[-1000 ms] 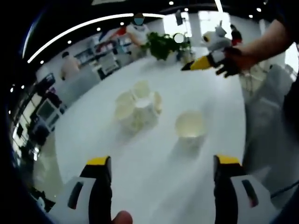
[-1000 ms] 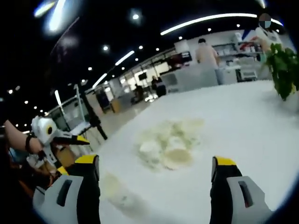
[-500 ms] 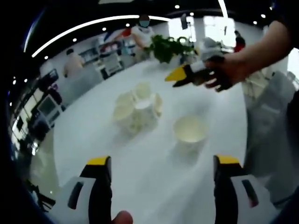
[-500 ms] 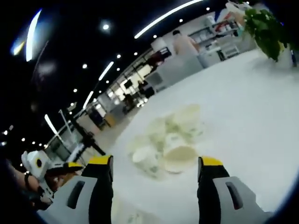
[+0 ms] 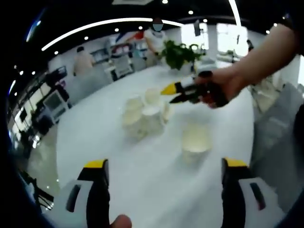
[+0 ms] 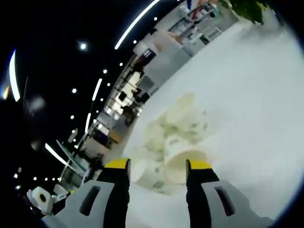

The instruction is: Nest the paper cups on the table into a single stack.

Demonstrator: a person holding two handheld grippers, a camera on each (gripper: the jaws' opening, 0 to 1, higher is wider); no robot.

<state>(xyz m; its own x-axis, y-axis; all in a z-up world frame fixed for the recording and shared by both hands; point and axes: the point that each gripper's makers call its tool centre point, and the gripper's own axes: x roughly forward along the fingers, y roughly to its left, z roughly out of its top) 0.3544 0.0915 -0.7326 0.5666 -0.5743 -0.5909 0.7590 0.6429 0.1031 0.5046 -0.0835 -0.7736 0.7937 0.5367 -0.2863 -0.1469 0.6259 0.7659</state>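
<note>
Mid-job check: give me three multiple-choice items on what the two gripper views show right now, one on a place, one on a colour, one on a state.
1. Where does the lone paper cup stand relative to the cluster of cups in the left gripper view?
A. Inside the cluster
B. Apart from it, nearer the camera and to the right
C. Behind the plant

2. What colour are the tips of the right gripper?
A. Yellow
B. Red
C. Blue

3. What state is the left gripper in?
A. Shut on a cup
B. Shut on nothing
C. Open, holding nothing

Answers: 1 B, bare white table lies between the lone cup and the cluster. 2 A, yellow tips show as it reaches toward the cluster. 3 C, its jaws stand wide apart with only table between them.
</note>
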